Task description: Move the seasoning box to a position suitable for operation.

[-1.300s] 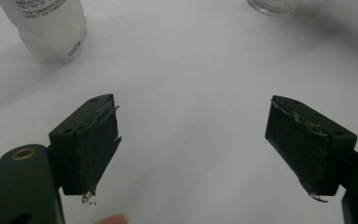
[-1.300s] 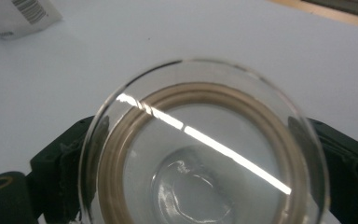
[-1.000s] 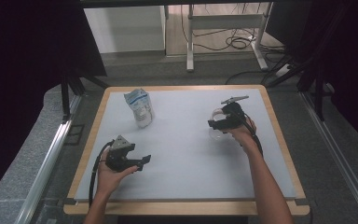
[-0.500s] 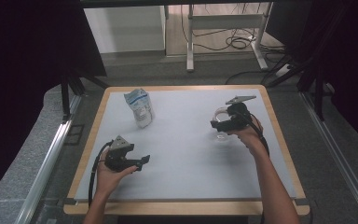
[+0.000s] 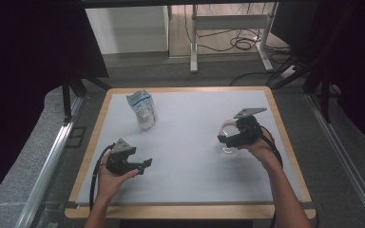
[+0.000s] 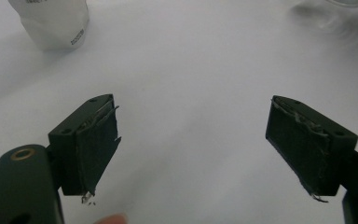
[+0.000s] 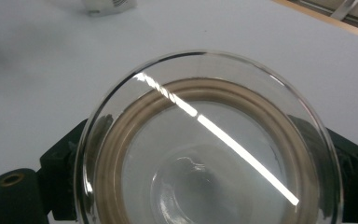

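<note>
While your right gripper (image 5: 229,140) sits over the right half of the counter (image 5: 190,194), its fingers (image 7: 65,177) stand on either side of a clear glass jar (image 7: 209,144), pressed against its wall and pinching it. From the right gripper view you look straight down into the jar's wide mouth: a tan band runs round the inside just below the rim, a bright streak of light crosses the glass, and the rounded bottom shows through at the centre. In the high view the jar (image 5: 227,137) sits between the gripper and the white counter surface, partly covered by the gripper body, and you cannot tell from there whether it rests on the surface or hangs just above it. Your left gripper (image 5: 145,166) is near the front left of the counter, well apart from the jar, and its fingers (image 6: 91,144) are spread wide with nothing between them but bare white surface. A white pouch with blue print (image 5: 144,110) stands upright toward the back left of the counter, apart from both grippers; its lower edge appears at the top left of the left gripper view (image 6: 56,25). Your left hand (image 5: 109,178) wraps the gripper's handle from below, and a black cable loops from it toward the counter's front edge.
</note>
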Demonstrator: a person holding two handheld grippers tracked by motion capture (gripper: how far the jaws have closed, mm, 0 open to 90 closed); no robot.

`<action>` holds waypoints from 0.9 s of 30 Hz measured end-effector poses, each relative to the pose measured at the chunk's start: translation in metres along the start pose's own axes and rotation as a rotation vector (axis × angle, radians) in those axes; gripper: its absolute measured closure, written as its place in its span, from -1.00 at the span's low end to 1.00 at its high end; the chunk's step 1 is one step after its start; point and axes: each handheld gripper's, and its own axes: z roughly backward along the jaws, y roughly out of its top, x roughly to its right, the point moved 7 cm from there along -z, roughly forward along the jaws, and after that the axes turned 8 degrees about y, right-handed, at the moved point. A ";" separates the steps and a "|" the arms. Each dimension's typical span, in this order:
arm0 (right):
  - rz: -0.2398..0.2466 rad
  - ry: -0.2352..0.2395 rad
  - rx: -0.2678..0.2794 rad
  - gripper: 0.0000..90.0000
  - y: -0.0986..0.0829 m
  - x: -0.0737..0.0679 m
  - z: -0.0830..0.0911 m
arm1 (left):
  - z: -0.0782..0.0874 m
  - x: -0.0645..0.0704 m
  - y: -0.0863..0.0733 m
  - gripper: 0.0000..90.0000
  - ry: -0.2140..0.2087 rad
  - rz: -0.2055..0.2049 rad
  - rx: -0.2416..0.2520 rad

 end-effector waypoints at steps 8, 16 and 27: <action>0.020 0.043 -0.014 -0.75 -0.013 -0.007 0.005 | -0.001 0.000 -0.002 -0.63 0.002 -0.002 -0.007; 0.061 0.102 -0.087 -0.75 -0.028 -0.013 0.001 | -0.003 0.000 -0.004 -0.63 0.003 0.001 -0.015; 0.049 0.113 -0.089 -0.86 -0.032 -0.012 -0.008 | -0.004 -0.001 -0.004 -0.63 0.004 0.007 -0.014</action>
